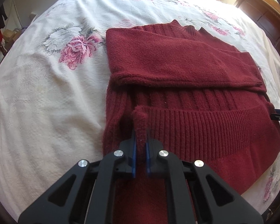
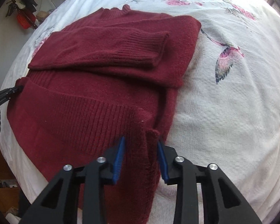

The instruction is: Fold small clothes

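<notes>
Left tool (image 1: 140, 147): black plastic linkage arms with silver rivets, blue ribbed pads (image 1: 133, 160), pressed tight on a bunched corner of the sweater's (image 1: 177, 59) ribbed hem (image 1: 205, 123). Fabric stands up as a fuzzy nub between the pads.

Right tool (image 2: 141, 155): same build, blue ribbed pads (image 2: 118, 160) set wider, a thick fold of the hem's other corner pinched between them. Knit hangs down past the pads toward the bottom of the view; whether both pads press the cloth firmly is hard to judge, but the fold is carried between them.

Sweater: dark red knit, fuzzy plain surface on sleeves, vertical ribbing on the body, finer rib on the hem band, cuff (image 2: 145, 50) and collar (image 1: 188, 27). It lies on the bed, both sleeves folded across the chest, one over the other, ribbed cuff on top. Bottom edge is lifted and turned toward the sleeves, hem band facing up.

Bedspread (image 1: 46, 102): white, waffle-like texture, printed pink and grey flowers (image 1: 74, 46).

Each wrist view shows the other tool only as a black tip at the frame edge, cut off. Sweater's underside and lower body are hidden behind the tools. Dark wood headboard (image 1: 265, 15) at upper right is partly cropped; room clutter at left is blurred. Window glare washes out the far edge of the bed.
</notes>
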Tool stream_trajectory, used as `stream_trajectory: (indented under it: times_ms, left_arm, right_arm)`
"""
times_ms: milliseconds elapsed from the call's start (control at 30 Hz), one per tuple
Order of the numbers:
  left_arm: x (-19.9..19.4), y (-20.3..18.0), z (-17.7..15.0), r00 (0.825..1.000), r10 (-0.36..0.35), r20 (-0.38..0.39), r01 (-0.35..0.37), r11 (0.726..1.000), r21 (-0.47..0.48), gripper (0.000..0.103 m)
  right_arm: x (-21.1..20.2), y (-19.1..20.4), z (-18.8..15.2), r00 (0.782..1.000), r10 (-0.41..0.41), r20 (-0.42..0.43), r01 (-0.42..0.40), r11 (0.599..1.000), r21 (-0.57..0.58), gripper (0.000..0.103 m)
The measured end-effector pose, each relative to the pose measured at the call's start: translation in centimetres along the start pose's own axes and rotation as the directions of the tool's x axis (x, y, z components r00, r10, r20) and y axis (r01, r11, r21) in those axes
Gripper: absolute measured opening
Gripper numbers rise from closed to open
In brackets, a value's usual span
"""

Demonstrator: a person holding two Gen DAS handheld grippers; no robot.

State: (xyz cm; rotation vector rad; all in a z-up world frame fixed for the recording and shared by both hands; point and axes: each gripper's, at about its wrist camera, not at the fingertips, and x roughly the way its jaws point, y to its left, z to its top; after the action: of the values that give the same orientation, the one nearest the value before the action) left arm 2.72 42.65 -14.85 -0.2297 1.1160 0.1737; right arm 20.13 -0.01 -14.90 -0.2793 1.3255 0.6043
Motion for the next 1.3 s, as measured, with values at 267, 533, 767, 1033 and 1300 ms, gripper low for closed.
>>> stream_trajectory:
  times_ms: [267, 533, 767, 1033, 1300]
  left_arm:
    - [-5.0, 0.2, -0.6, 0.988, -0.094, 0.120, 0.099, 0.995, -0.034, 0.005]
    - [-8.9, 0.5, -0.3, 0.957, -0.163, 0.239, 0.179, 0.983, -0.045, 0.005]
    - [-10.4, 0.8, 3.7, 0.929, -0.197, 0.314, 0.228, 0.971, -0.067, 0.005]
    - [-9.7, 1.1, 9.6, 0.918, -0.152, 0.366, 0.199, 0.976, -0.094, 0.005]
    - [-5.7, 2.1, 16.6, 0.914, -0.123, 0.386, 0.196, 0.968, -0.155, 0.005]
  right_arm:
    - [-5.7, -1.8, -2.3, 0.972, 0.161, 0.174, -0.175, 0.982, 0.073, 0.006]
    - [-9.6, -1.1, -3.5, 0.951, 0.169, 0.259, -0.196, 0.977, 0.082, 0.006]
    - [-11.7, -1.5, -0.5, 0.928, 0.174, 0.329, -0.220, 0.969, 0.110, 0.006]
    - [-13.0, -1.9, 6.6, 0.913, 0.145, 0.381, -0.186, 0.980, 0.072, 0.006]
    - [-11.6, -4.2, 14.2, 0.923, 0.078, 0.377, -0.131, 0.984, 0.116, 0.006]
